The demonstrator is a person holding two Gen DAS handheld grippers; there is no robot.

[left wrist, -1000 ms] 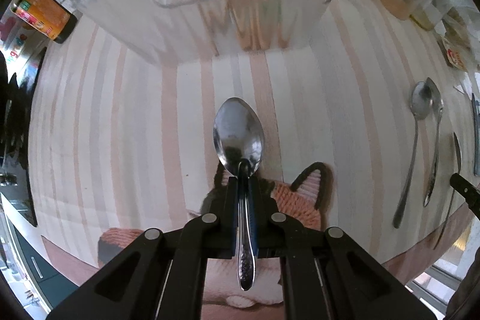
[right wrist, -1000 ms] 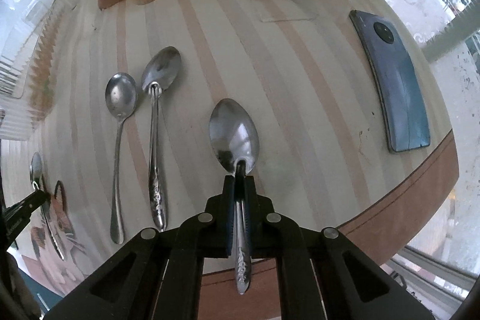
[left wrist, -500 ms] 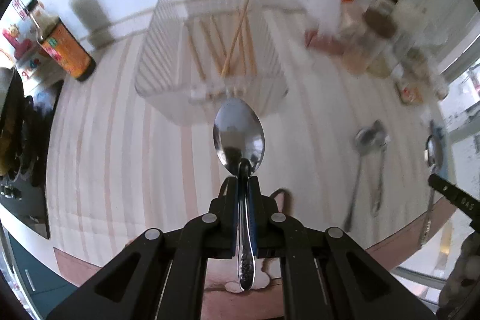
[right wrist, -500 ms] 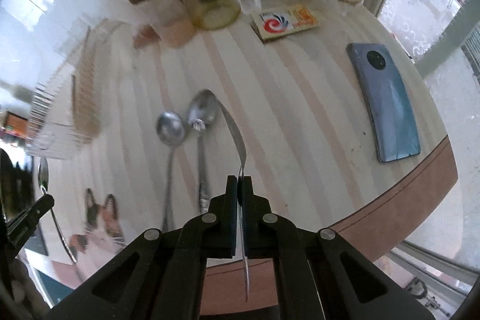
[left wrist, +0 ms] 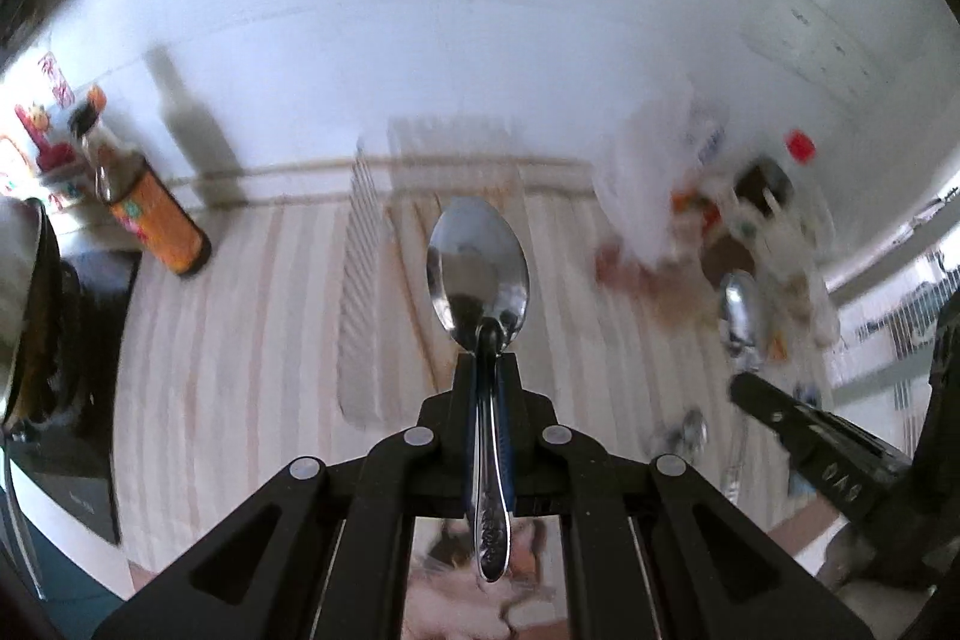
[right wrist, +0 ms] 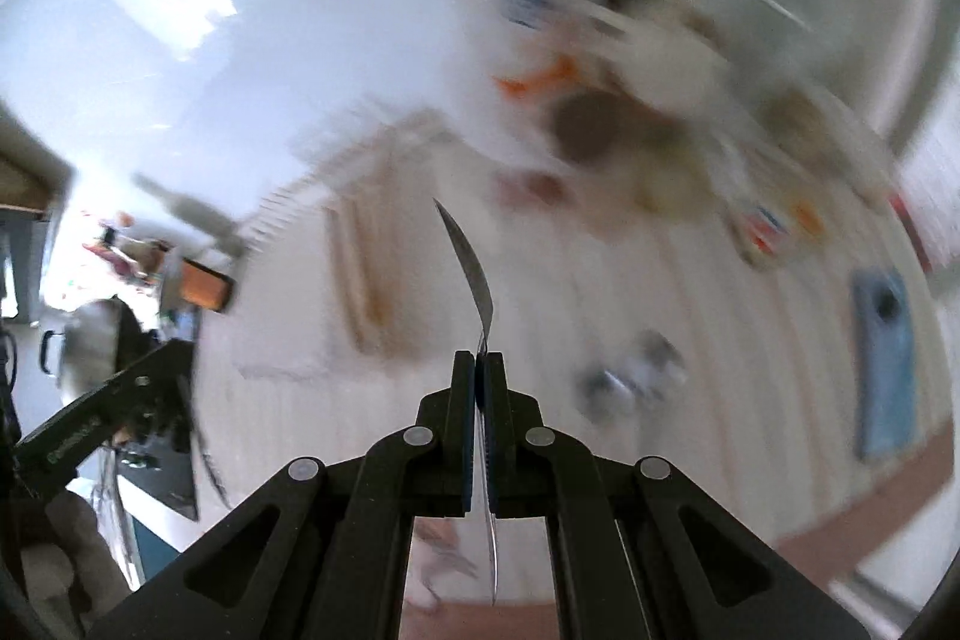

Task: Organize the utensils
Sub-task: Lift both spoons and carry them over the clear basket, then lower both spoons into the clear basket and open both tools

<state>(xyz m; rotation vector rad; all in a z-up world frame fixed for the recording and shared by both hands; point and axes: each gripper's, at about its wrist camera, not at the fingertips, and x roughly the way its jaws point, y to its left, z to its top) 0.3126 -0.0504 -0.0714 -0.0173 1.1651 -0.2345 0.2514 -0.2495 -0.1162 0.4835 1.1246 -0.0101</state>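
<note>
Since a second ago you have lifted both grippers off the striped tabletop, so in the left wrist view your left gripper is clamped on a spoon, bowl facing the camera, high above the blurred clear rack, with the sauce bottle at left and your right gripper at the right edge. From the right wrist view, your right gripper pinches a second spoon edge-on above the same table, the phone at right and two blurred spoons lying below
</note>
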